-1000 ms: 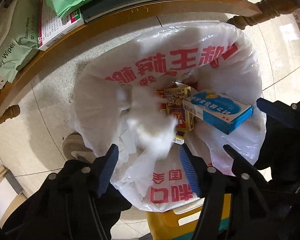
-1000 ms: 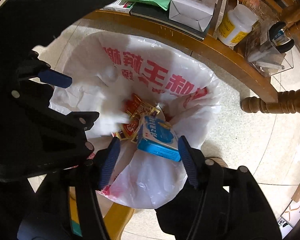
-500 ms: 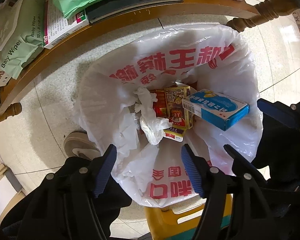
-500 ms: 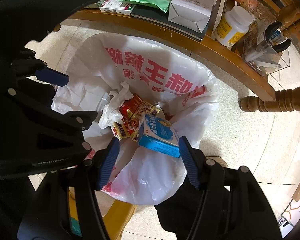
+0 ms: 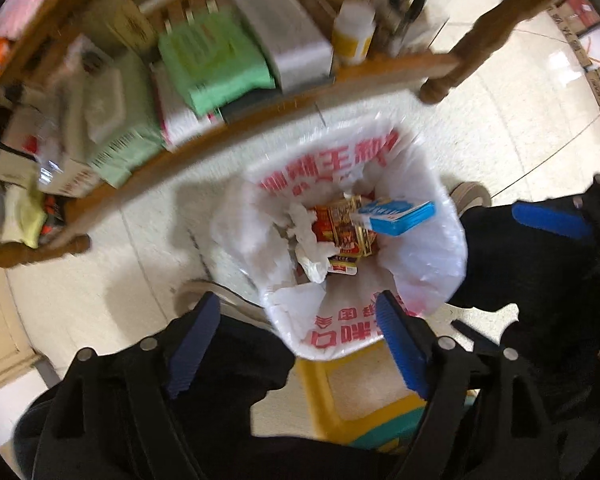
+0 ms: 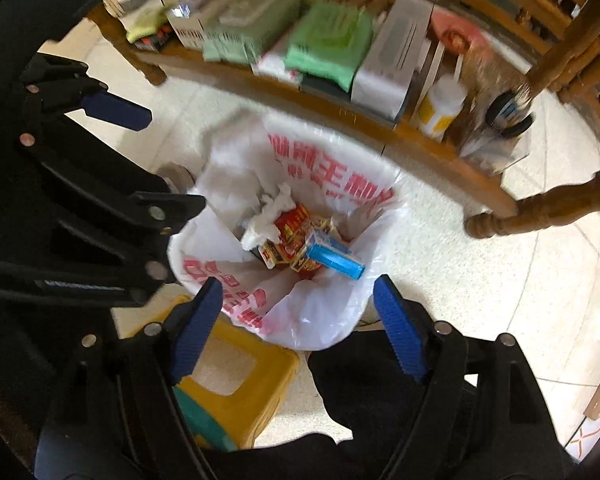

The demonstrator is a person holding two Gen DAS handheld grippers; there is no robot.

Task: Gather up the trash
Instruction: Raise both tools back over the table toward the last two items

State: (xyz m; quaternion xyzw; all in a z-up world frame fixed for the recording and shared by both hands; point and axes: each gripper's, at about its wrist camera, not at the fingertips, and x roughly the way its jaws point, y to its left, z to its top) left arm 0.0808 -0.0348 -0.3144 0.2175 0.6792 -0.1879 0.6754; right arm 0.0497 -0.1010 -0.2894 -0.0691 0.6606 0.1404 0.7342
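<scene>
A white plastic bag with red characters (image 5: pixel 428 264) lines a bin on the floor; it also shows in the right wrist view (image 6: pixel 320 312). Inside lie a crumpled white tissue (image 5: pixel 310 240), red and gold boxes (image 5: pixel 342 226) and a blue box (image 5: pixel 400 214). The right wrist view shows the tissue (image 6: pixel 266 220), red boxes (image 6: pixel 294 228) and blue box (image 6: pixel 334 258) too. My left gripper (image 5: pixel 298 320) is open and empty above the bag's near rim. My right gripper (image 6: pixel 298 304) is open and empty above it.
A low wooden shelf (image 5: pixel 260 118) behind the bag holds green wipe packs (image 5: pixel 216 60), a white box (image 6: pixel 396 60) and a yellow-labelled bottle (image 6: pixel 440 106). A yellow stool (image 6: pixel 240 376) stands under the bag. A turned wooden leg (image 6: pixel 540 212) is at right. A shoe (image 5: pixel 470 192) is on the floor.
The tissue fell from my left gripper into the bag. Both grippers have since pulled up and back from the bag, so it looks smaller and more shelf shows.
</scene>
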